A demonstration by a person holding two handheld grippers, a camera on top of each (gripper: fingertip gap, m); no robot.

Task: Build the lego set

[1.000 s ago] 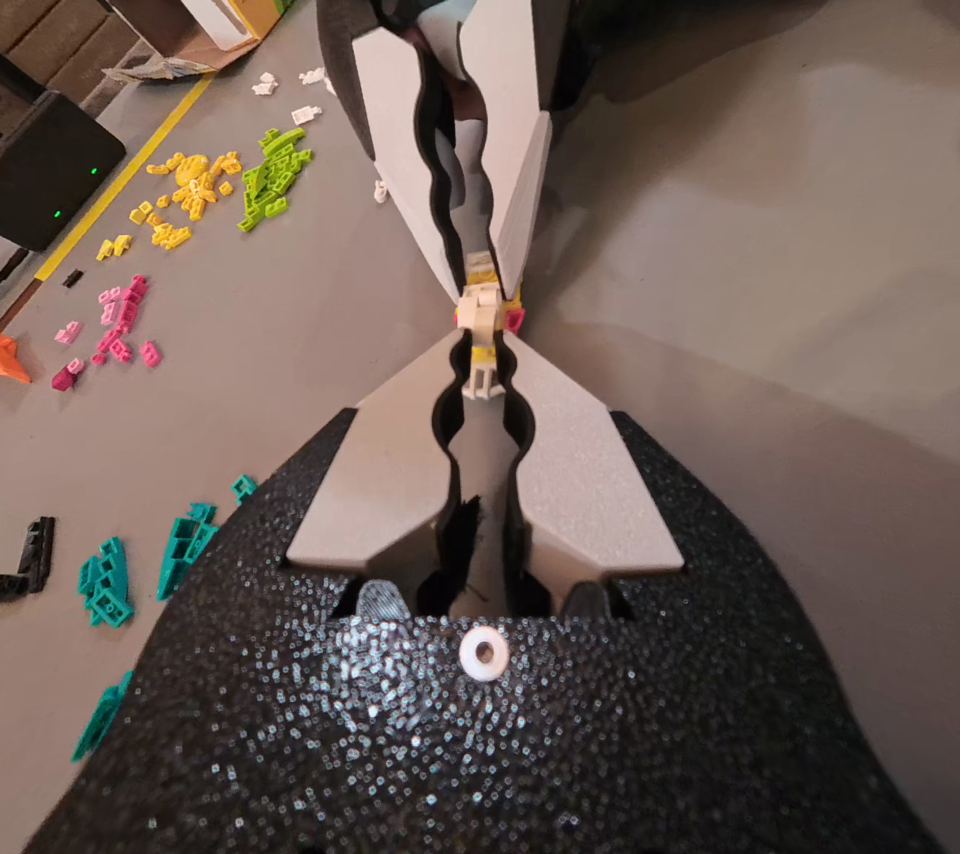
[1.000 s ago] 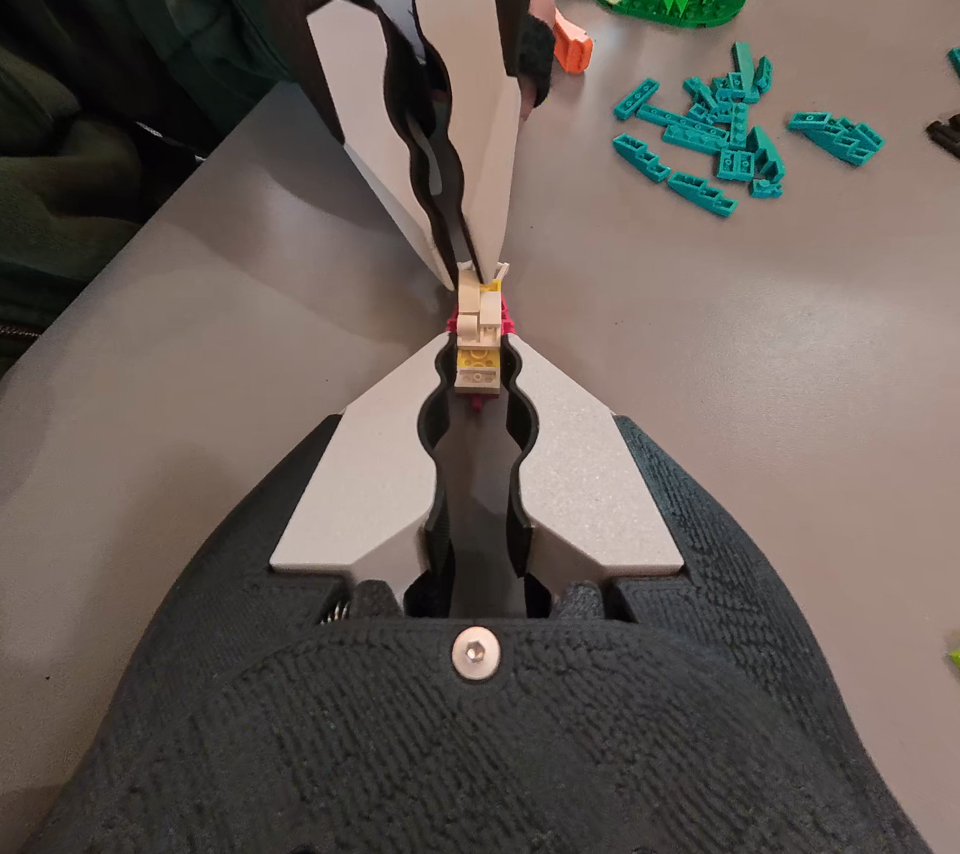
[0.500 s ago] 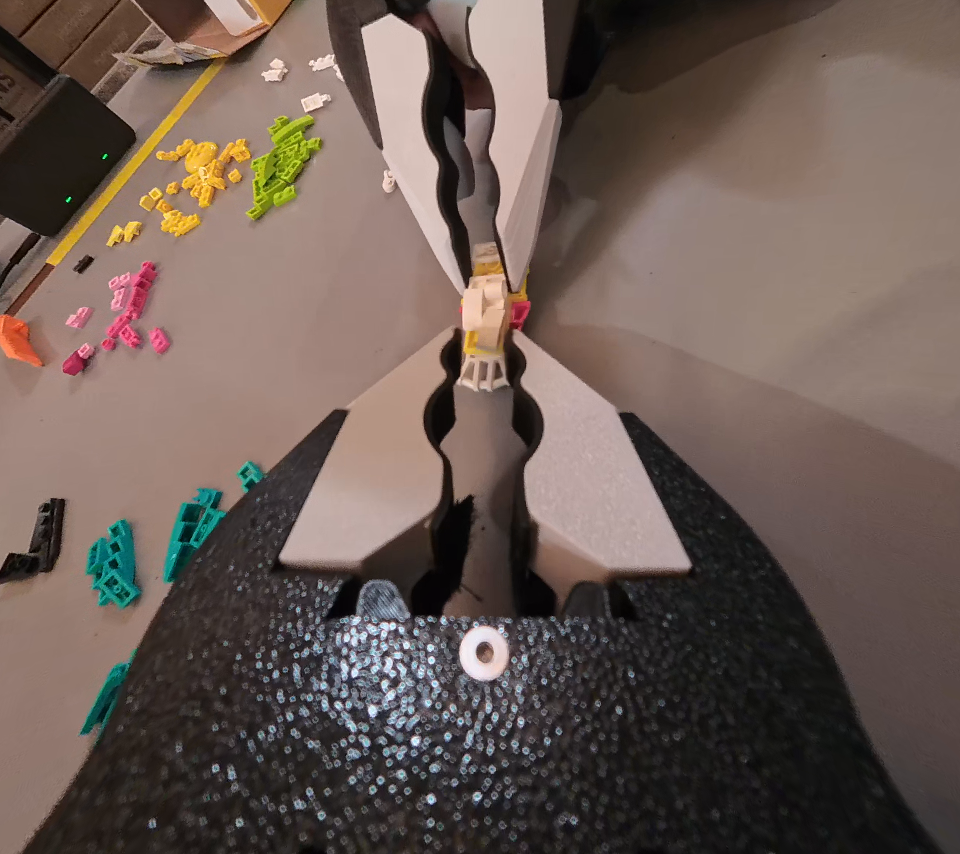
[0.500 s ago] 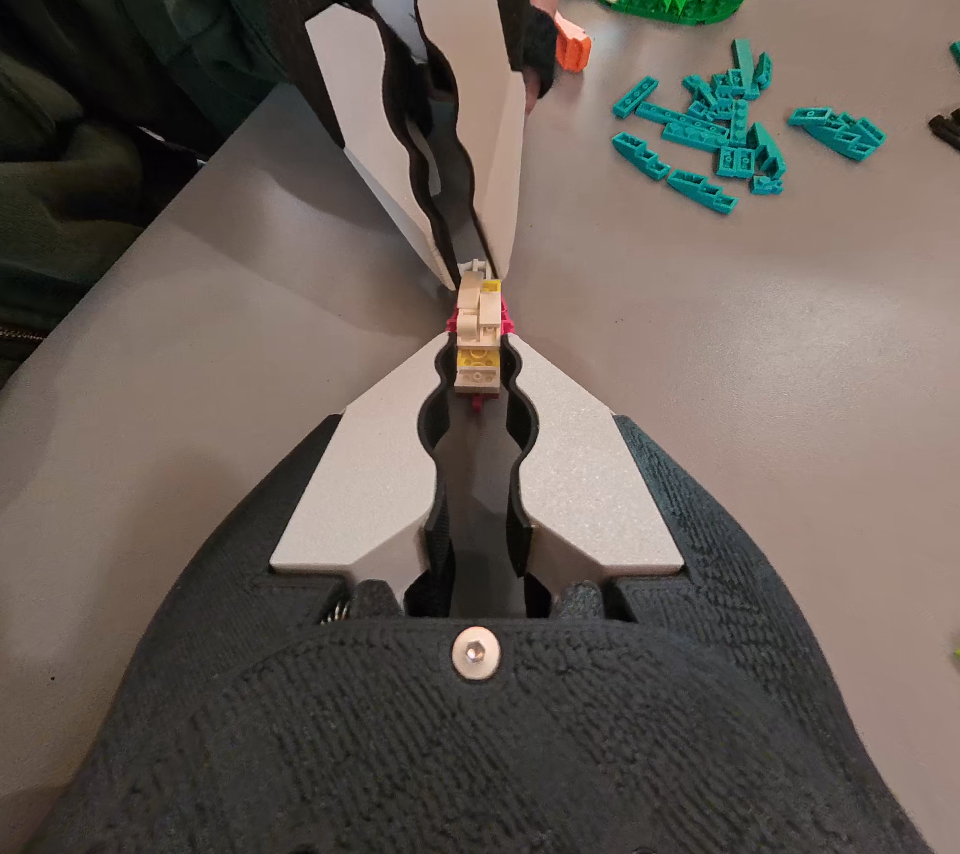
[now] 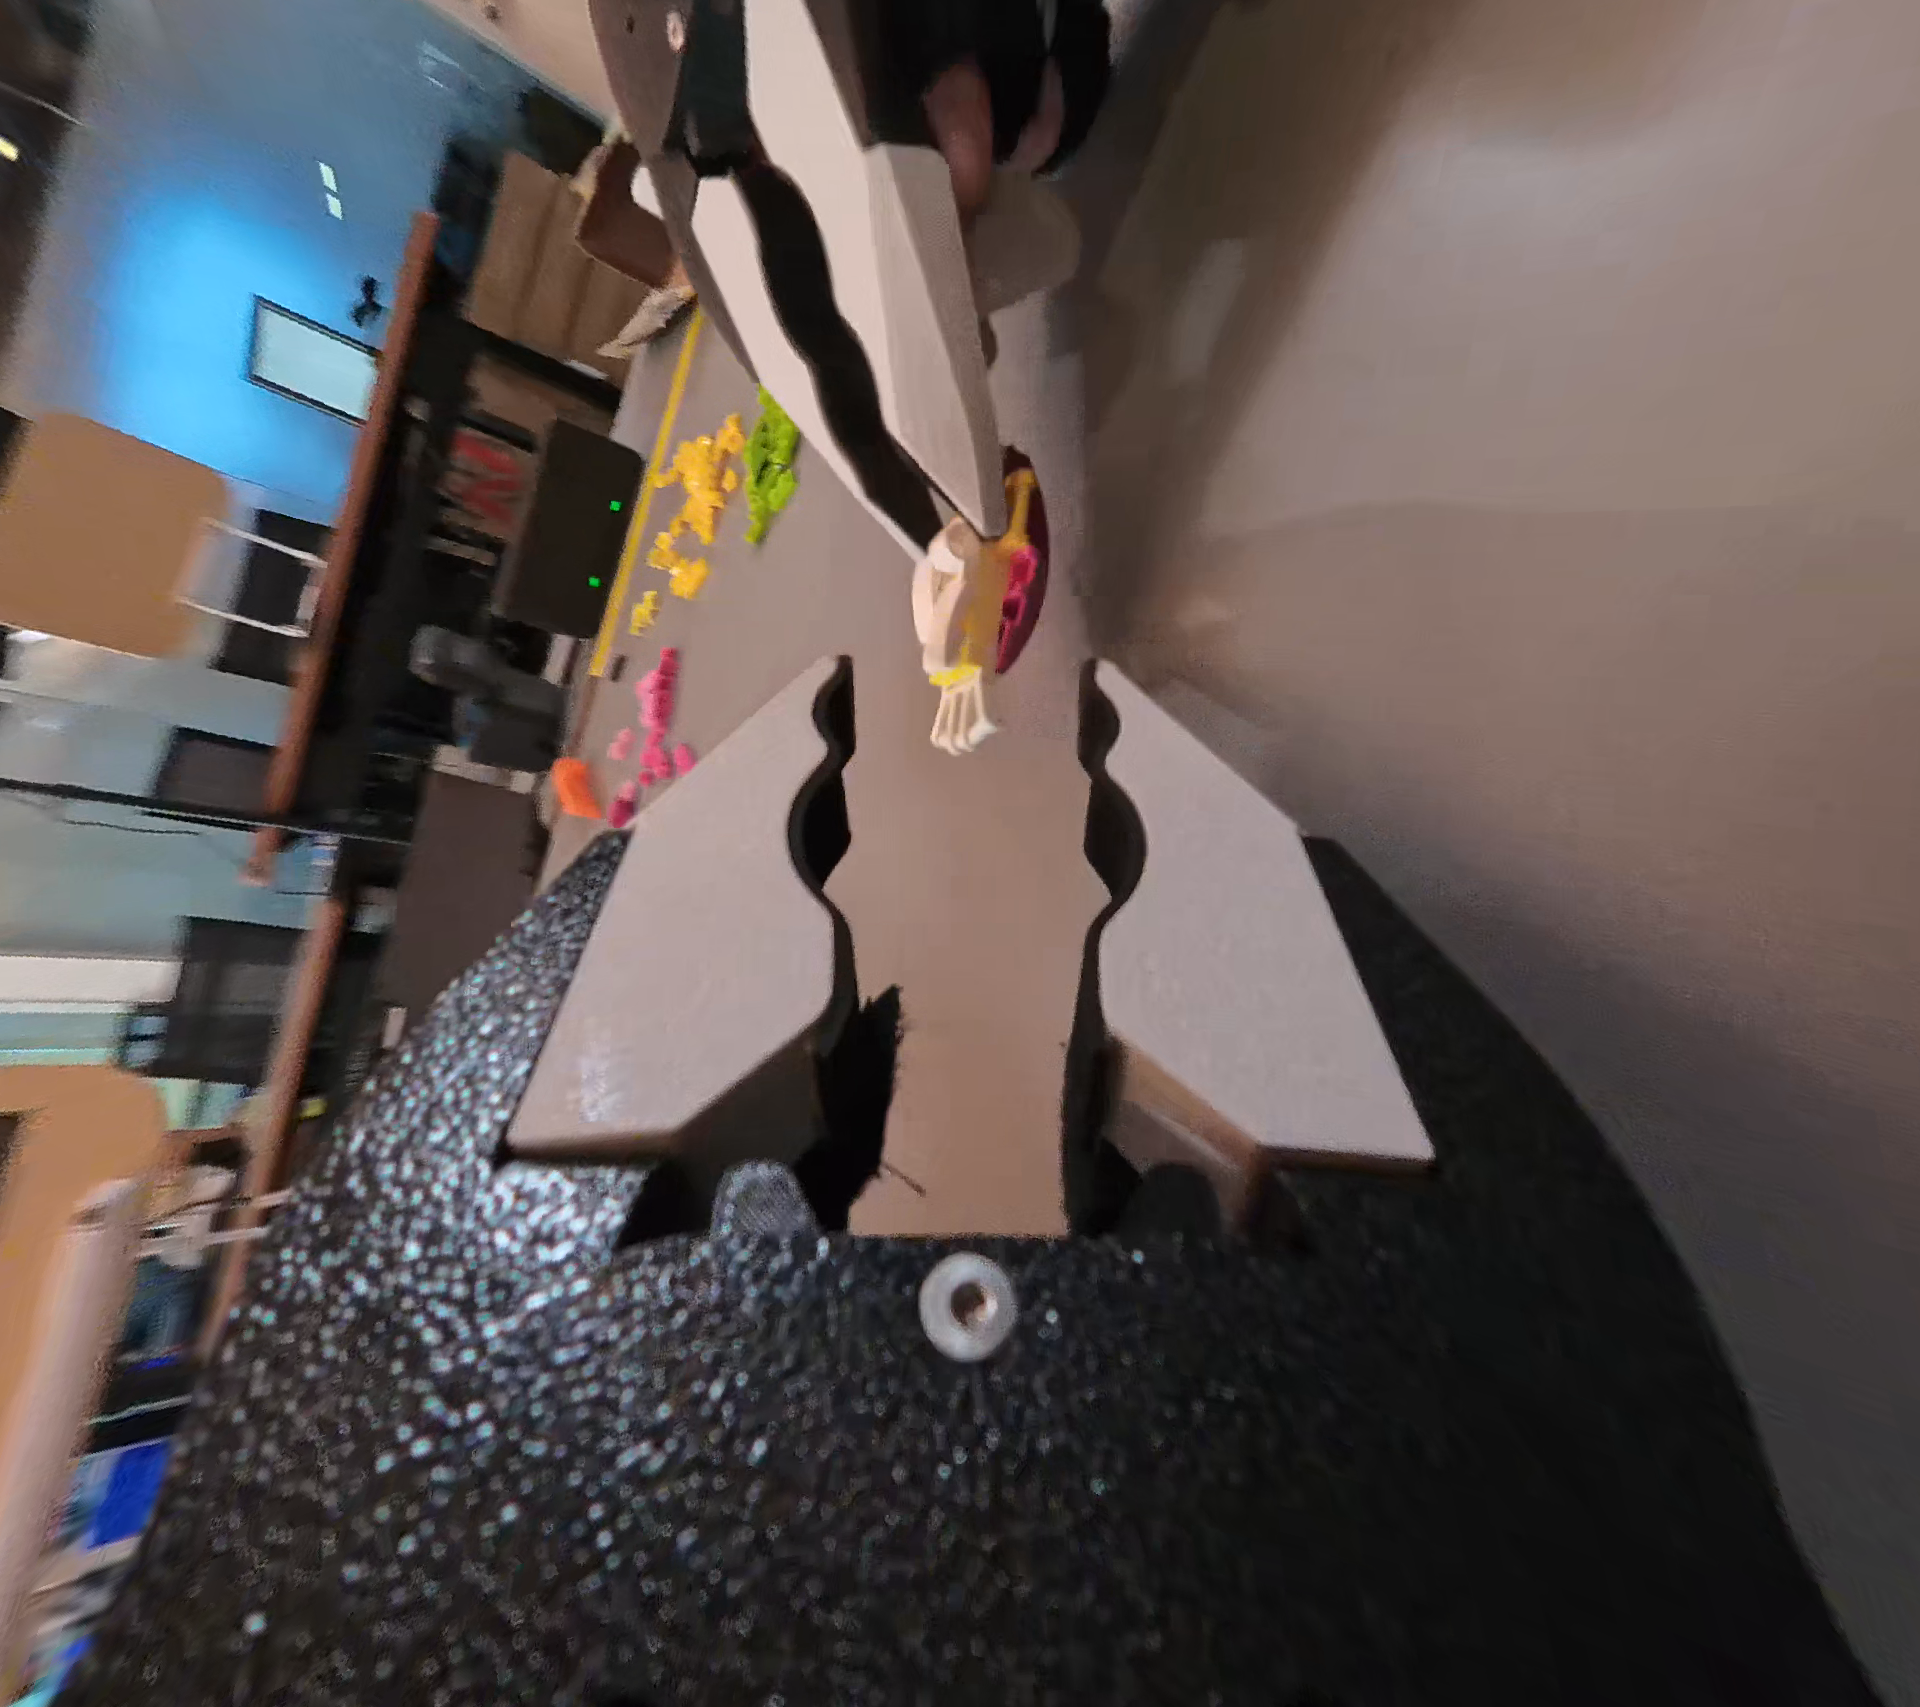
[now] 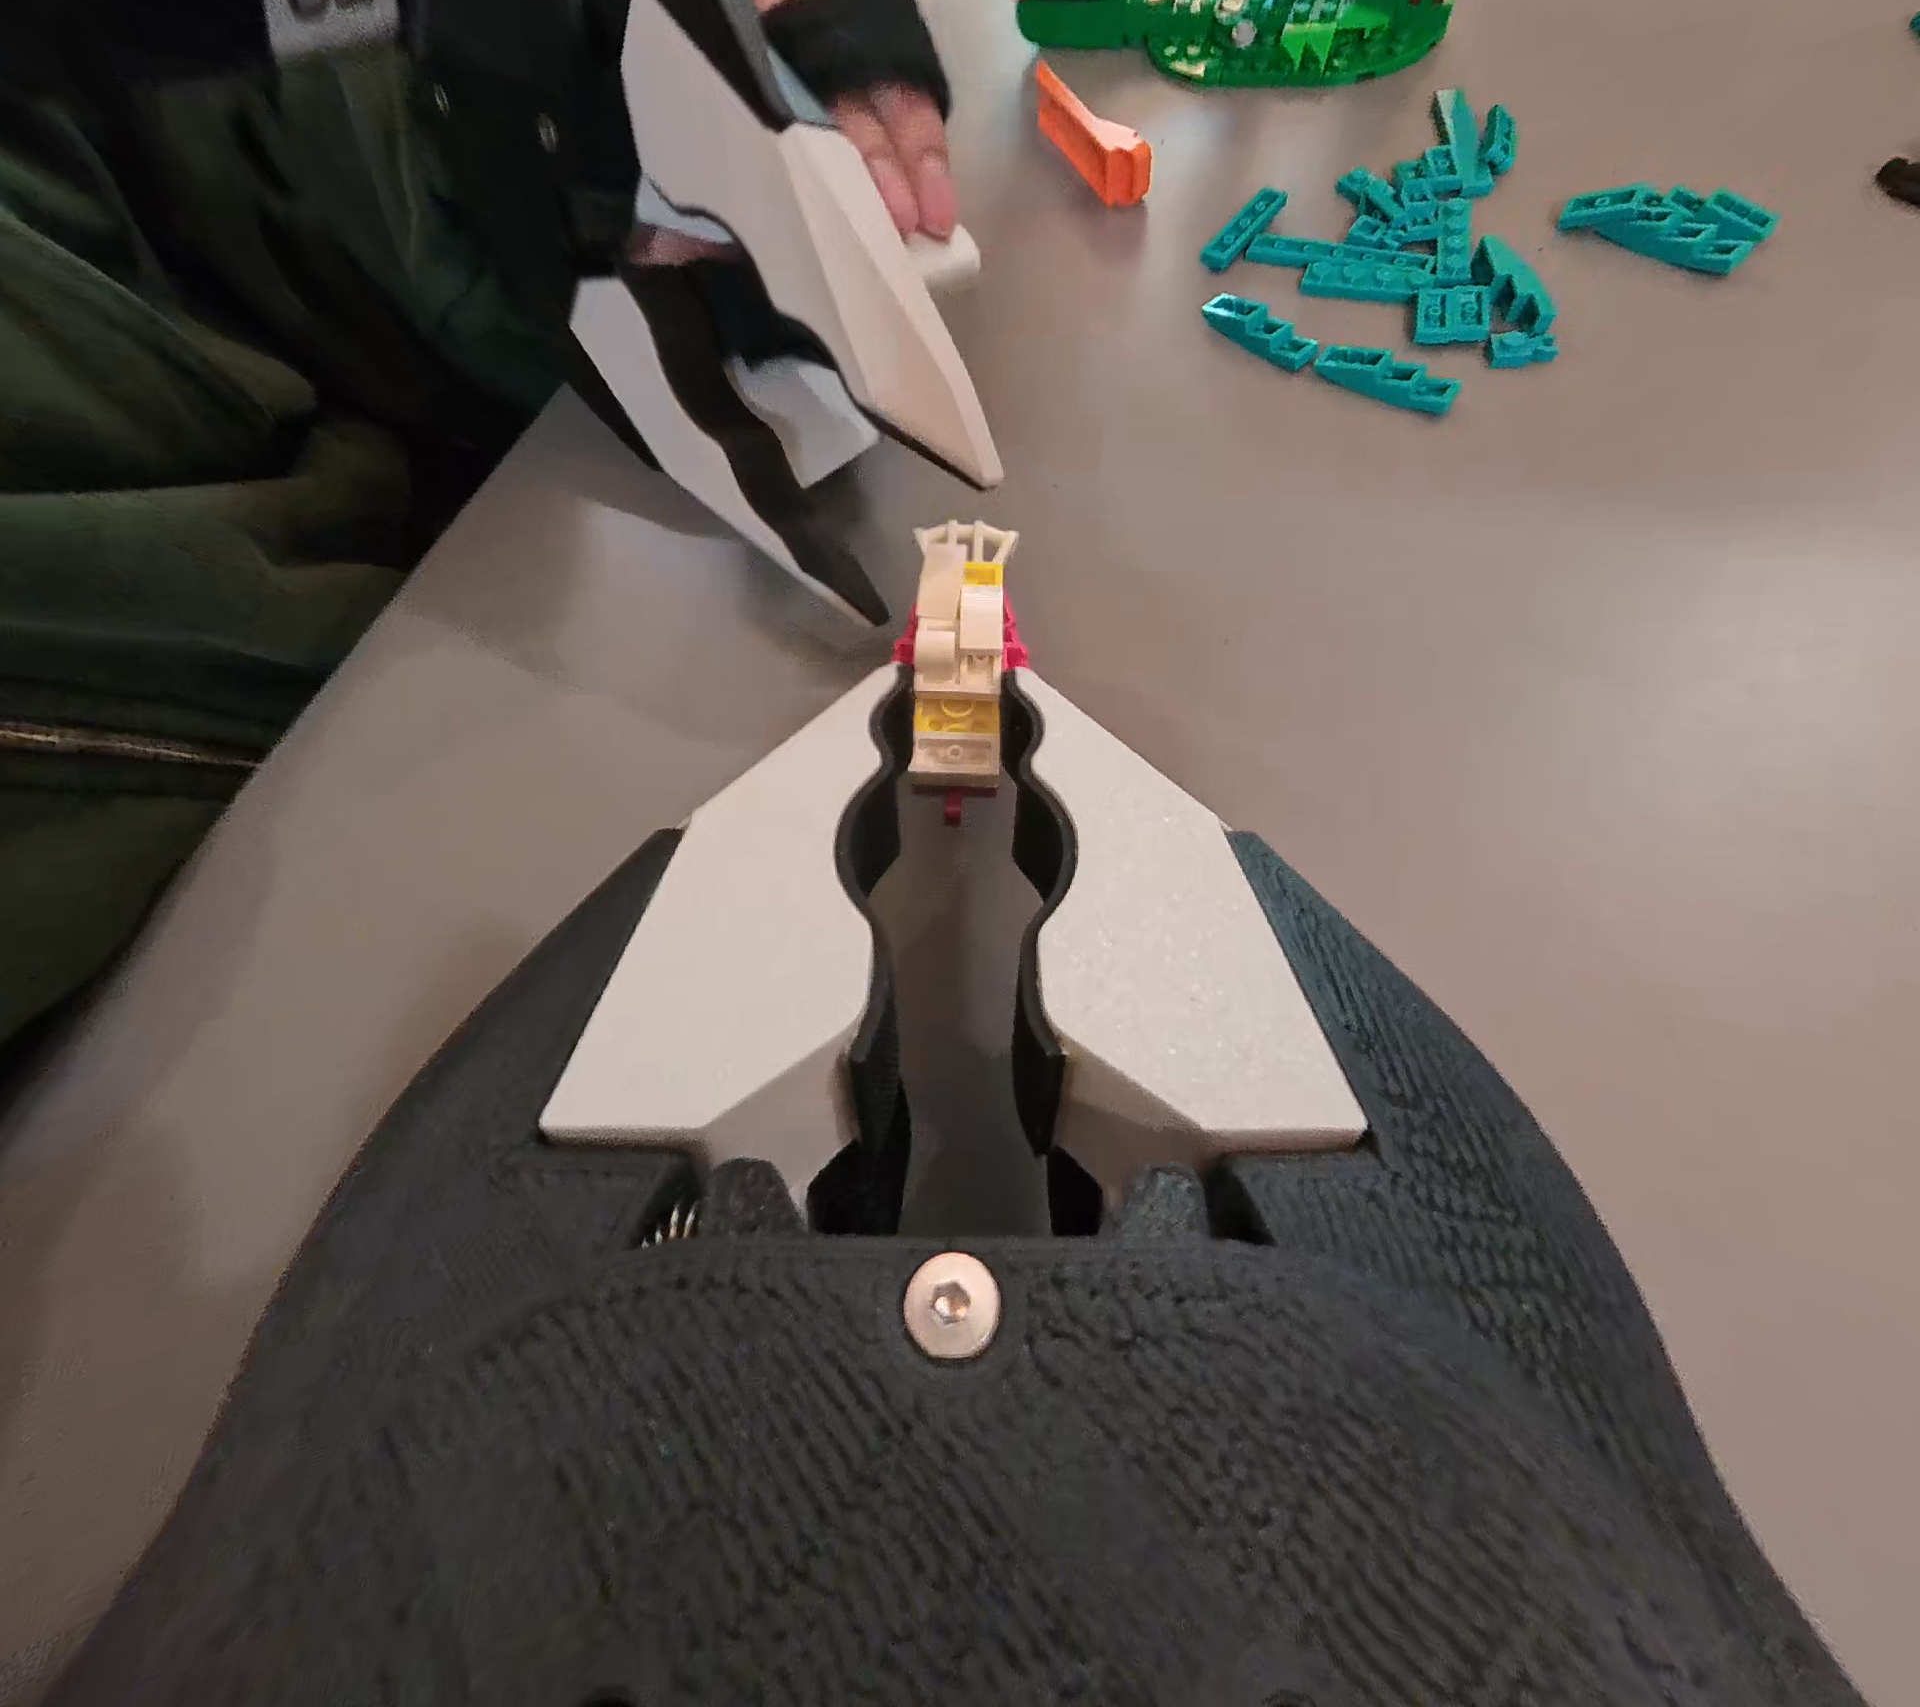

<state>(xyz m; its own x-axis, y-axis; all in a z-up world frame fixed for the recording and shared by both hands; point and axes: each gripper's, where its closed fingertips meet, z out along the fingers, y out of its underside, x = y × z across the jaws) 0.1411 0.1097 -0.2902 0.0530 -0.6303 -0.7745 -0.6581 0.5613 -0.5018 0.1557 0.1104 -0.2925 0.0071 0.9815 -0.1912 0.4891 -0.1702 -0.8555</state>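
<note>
A small Lego assembly (image 6: 958, 649) of white, yellow and magenta pieces, with a white fan-shaped piece at its far end, is held a little above the grey table. My right gripper (image 6: 958, 686) is shut on its near end. In the left wrist view the assembly (image 5: 971, 608) hangs from the right gripper (image 5: 951, 537), just beyond my left gripper (image 5: 966, 691). The left gripper is open and empty, with its jaws wide apart. In the right wrist view the left gripper (image 6: 935, 548) stands open and tilted, just left of the assembly's far end and apart from it.
A green Lego build (image 6: 1236, 26) stands at the back, with an orange piece (image 6: 1091, 145) and loose teal pieces (image 6: 1403, 275) in front of it. Yellow (image 5: 696, 504), lime (image 5: 774, 462) and pink pieces (image 5: 655, 722) lie farther off. The table edge (image 6: 436, 535) runs along the left.
My left gripper has opened, let go of the assembly's far end, drawn back and rolled to one side. My right gripper still holds the assembly in the same place.
</note>
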